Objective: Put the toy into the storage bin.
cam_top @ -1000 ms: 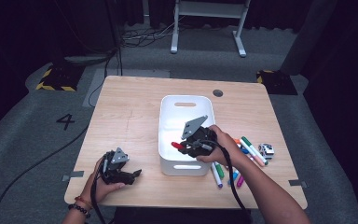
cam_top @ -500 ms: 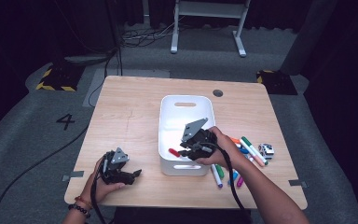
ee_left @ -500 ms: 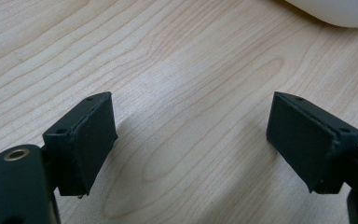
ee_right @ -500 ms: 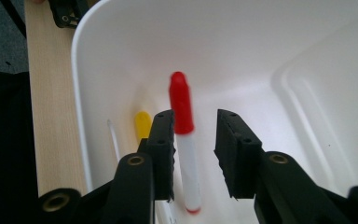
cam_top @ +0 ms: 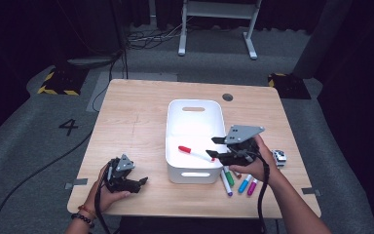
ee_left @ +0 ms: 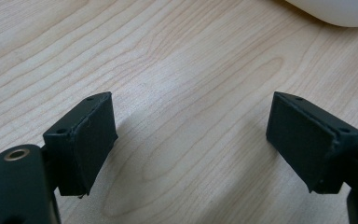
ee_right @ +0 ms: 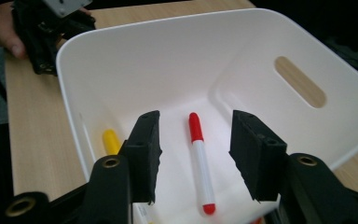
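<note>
The right gripper [cam_top: 213, 147] hangs over the bin's [cam_top: 195, 108] right rim, its jaws parted, just having opened, nothing pinched. Below them a red marker [ee_right: 200, 158] lies loose on the bin floor, a yellow marker [ee_right: 111, 141] beside it. The left gripper [cam_top: 143, 181], jaws spread, rests on the table [cam_top: 126, 122].

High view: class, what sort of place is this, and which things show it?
Probably a recording studio or lab: a lone wooden table on grey carpet, a floor number 4, hazard-striped blocks and dark drapes.
</note>
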